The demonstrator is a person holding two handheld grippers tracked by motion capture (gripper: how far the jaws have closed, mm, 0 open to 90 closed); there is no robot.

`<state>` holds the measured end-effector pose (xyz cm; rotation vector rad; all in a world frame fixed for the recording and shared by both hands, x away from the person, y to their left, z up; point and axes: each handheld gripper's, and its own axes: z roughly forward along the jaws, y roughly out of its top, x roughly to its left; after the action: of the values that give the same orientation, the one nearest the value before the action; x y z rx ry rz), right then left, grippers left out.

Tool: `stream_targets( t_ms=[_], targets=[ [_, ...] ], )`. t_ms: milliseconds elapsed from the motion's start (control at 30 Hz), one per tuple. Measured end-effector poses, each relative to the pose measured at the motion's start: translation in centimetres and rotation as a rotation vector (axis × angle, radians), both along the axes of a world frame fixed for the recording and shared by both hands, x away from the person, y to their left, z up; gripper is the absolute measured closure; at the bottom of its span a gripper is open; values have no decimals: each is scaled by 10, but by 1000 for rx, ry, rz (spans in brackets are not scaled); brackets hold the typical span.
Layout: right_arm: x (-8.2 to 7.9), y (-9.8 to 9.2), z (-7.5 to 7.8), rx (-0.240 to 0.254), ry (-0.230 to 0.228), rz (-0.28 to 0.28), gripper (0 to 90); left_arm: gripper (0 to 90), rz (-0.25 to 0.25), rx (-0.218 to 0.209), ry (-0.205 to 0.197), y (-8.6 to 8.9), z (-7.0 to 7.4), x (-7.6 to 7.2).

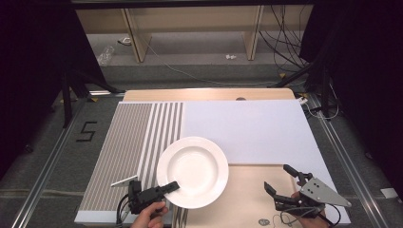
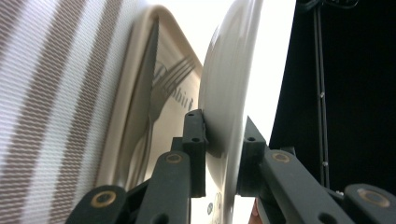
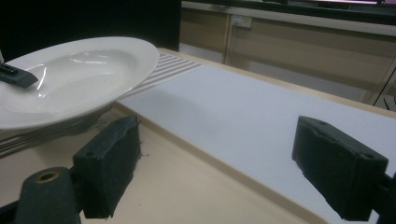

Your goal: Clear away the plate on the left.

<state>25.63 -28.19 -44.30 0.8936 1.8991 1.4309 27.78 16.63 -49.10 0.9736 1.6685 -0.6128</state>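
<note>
a: what's nearest?

b: the left gripper, its 2 jaws clamped on the near rim of the white plate. the right gripper hovers over the beige tray, jaws spread wide, holding nothing.

a: where's the plate?

b: lifted off the tray at a tilt, overlapping the tray's left end and the striped mat. under it, a fork lies on the tray.

a: farther back?

b: a white sheet, then the table's wooden edge.
</note>
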Motion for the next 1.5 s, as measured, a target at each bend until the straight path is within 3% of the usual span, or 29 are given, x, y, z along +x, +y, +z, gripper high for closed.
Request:
stream_targets(
  t_ms=[767,1200,1500],
  targets=[
    [0,-1,1,10,-6,-12,164,775,-178,32,27,-55,-9,0],
    [0,-2,1,15,-14,-10,164,772,-258,51,50,-82,-16,-5],
    [-1,-2,1,15,-11,-7,165,770,-291,61,63,-91,-20,-6]
  ],
)
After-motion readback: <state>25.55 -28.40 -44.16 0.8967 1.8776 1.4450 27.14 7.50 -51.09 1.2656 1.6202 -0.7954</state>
